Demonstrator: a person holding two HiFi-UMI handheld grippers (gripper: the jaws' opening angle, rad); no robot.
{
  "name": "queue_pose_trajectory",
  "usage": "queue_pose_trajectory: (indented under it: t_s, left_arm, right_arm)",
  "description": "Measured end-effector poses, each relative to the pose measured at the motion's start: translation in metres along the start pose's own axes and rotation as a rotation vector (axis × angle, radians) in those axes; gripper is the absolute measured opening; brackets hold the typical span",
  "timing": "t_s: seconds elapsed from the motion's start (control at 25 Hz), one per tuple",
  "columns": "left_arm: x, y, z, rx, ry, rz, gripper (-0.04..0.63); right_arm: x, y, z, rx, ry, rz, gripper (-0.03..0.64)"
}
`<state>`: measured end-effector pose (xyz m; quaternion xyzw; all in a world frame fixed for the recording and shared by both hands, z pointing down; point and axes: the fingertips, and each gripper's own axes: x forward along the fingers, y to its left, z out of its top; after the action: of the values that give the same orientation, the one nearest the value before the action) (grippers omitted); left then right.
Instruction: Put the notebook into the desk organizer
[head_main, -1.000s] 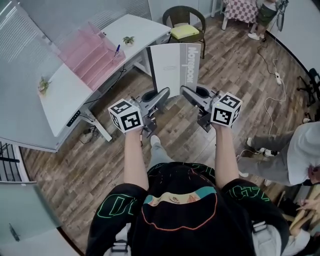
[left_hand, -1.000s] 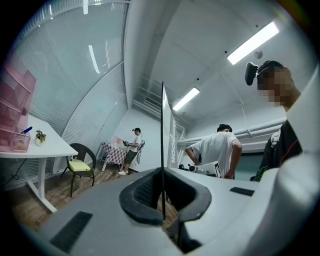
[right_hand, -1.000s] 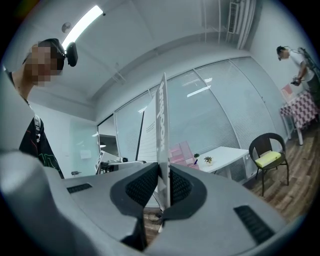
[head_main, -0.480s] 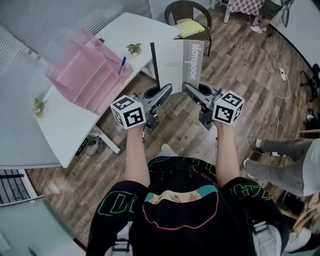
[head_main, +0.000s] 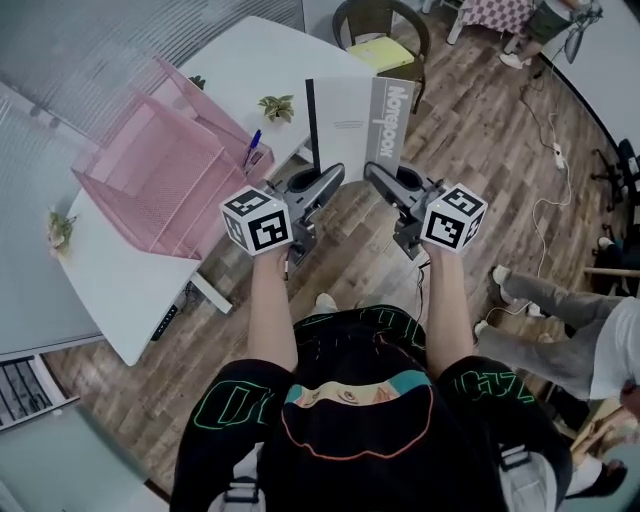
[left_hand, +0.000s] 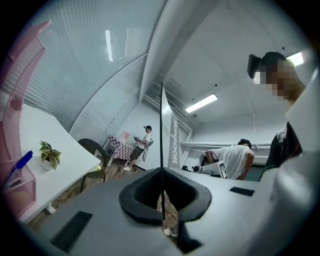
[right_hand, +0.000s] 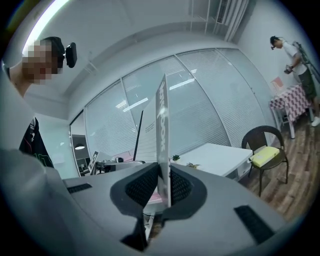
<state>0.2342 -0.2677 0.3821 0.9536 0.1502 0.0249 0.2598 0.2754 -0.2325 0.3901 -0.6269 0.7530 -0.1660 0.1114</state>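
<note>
between both tongs, upright grey-white notebook (head_main: 358, 125) — lettered spine edge

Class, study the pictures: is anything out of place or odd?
Only the grey-and-white notebook: it hangs upright over the wooden floor, pinched by left gripper and right gripper, not in the pink wire desk organizer.
</note>
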Motion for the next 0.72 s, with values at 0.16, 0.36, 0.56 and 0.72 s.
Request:
queue_pose_trajectory:
  t_s: [0.16, 0.36, 0.56, 0.72]
  left_arm:
    - [0.009, 0.016, 0.001, -0.03, -0.006, 0.006, 0.005]
    - [0.017, 0.037, 0.009, -0.058, -0.036, 0.036, 0.005]
    - [0.013, 0.049, 0.011, -0.082, -0.07, 0.091, 0.005]
    - [0.001, 0.06, 0.007, -0.103, -0.091, 0.153, 0.005]
  right_arm:
    - [0.009, -0.016, 0.001, 0.011, 0.026, -0.012, 0.015]
    - [0.025, -0.035, 0.007, 0.006, 0.058, 0.014, 0.015]
    - [0.04, -0.04, 0.005, 0.009, 0.104, 0.07, 0.015]
    - [0.055, -0.039, -0.004, 0.025, 0.143, 0.124, 0.015]
